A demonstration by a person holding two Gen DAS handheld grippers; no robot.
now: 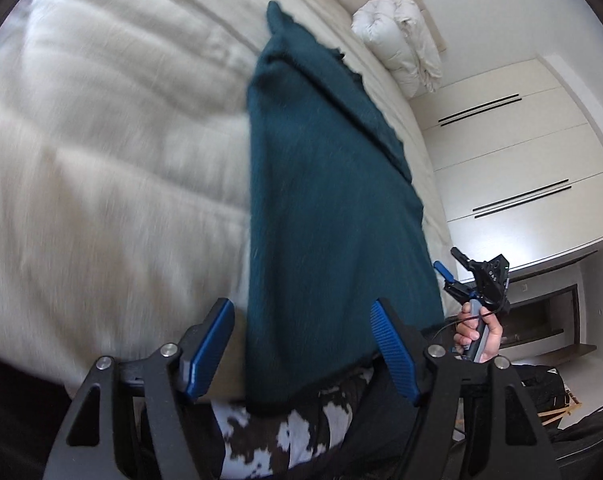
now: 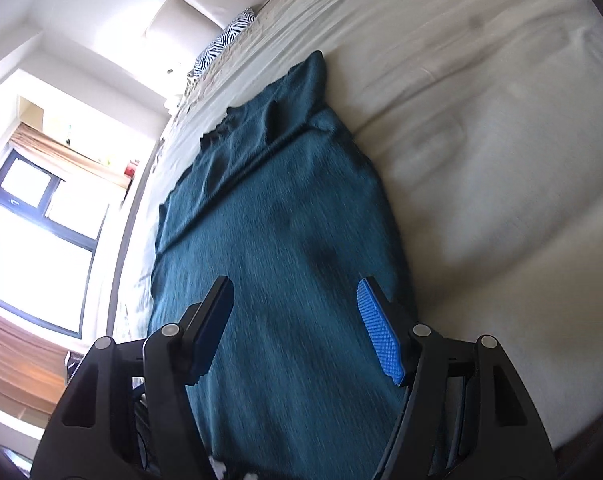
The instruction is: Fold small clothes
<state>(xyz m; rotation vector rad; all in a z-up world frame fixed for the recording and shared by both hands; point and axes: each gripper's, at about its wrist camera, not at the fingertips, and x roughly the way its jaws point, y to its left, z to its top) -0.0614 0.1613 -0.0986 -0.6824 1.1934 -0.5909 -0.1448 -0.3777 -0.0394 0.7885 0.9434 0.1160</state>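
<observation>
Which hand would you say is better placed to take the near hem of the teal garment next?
Probably the left gripper: the teal garment's near hem lies between its open fingers. The right gripper hovers open over the middle.

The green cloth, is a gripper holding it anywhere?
No. The left gripper and right gripper are both open above the green cloth, which lies on the bed.

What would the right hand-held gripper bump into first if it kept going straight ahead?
Most likely the dark teal cloth. The right hand-held gripper is open and points down at the cloth, which lies spread on the cream bed. How far off it is cannot be told.
</observation>
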